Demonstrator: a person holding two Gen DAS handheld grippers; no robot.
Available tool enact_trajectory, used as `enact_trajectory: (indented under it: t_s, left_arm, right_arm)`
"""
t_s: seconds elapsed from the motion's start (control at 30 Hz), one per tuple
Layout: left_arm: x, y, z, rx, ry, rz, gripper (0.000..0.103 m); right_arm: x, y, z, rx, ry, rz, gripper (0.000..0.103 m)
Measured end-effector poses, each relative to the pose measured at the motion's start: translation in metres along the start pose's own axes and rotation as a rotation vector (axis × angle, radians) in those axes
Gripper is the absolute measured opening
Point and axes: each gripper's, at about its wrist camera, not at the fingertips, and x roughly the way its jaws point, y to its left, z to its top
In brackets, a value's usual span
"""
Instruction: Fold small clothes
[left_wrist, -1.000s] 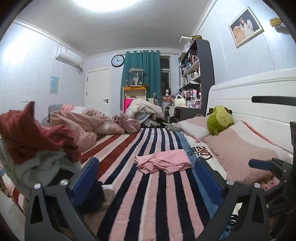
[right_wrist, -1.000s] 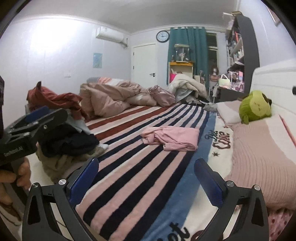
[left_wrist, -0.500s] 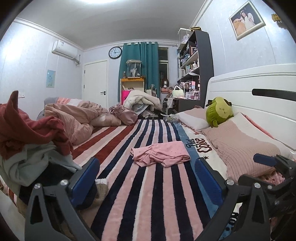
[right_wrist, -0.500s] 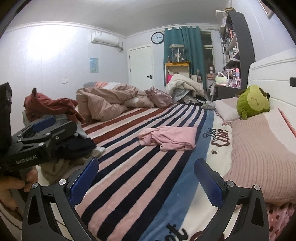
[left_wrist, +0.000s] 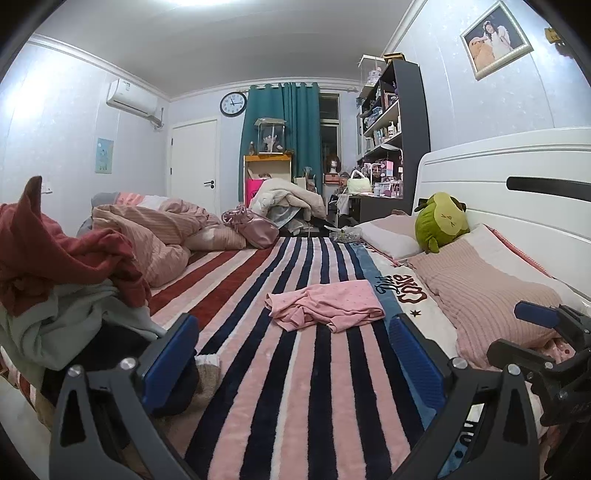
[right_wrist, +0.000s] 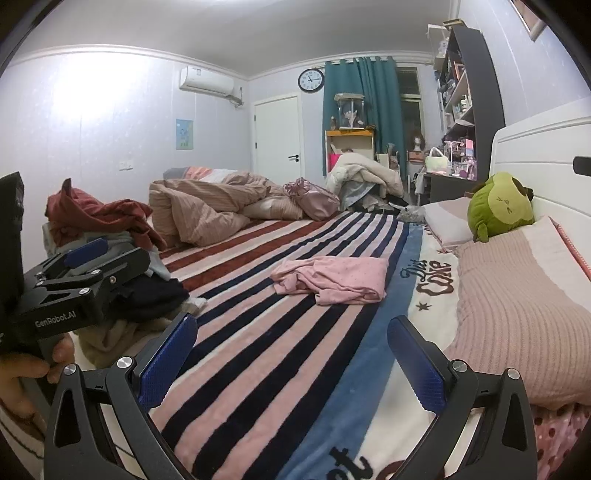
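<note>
A small pink garment (left_wrist: 327, 303) lies crumpled on the striped blanket in the middle of the bed; it also shows in the right wrist view (right_wrist: 332, 278). My left gripper (left_wrist: 291, 354) is open and empty, held above the blanket short of the garment. My right gripper (right_wrist: 291, 360) is open and empty, also short of the garment. A pile of unfolded clothes (left_wrist: 55, 277) with a red garment on top sits at the left; it shows in the right wrist view (right_wrist: 99, 221) too.
A green plush toy (left_wrist: 441, 219) and pink pillows (left_wrist: 487, 288) lie along the white headboard on the right. A bunched pink duvet (left_wrist: 155, 236) sits at the far left. The striped blanket (left_wrist: 295, 387) covers the bed. The left gripper's body (right_wrist: 74, 291) shows in the right wrist view.
Both grippers have tilted down and eased forward a little towards the pink garment. Both stay open. The garment has not moved.
</note>
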Motion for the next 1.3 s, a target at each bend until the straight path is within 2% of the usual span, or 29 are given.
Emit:
enact_trajectory:
  t_s: [1.3]
  left_arm:
    - [0.0007,-0.003,0.001,0.035,-0.008,-0.002,0.102]
  right_arm:
    - [-0.0035,-0.0077,0.001,0.008,-0.01,-0.009,0.103]
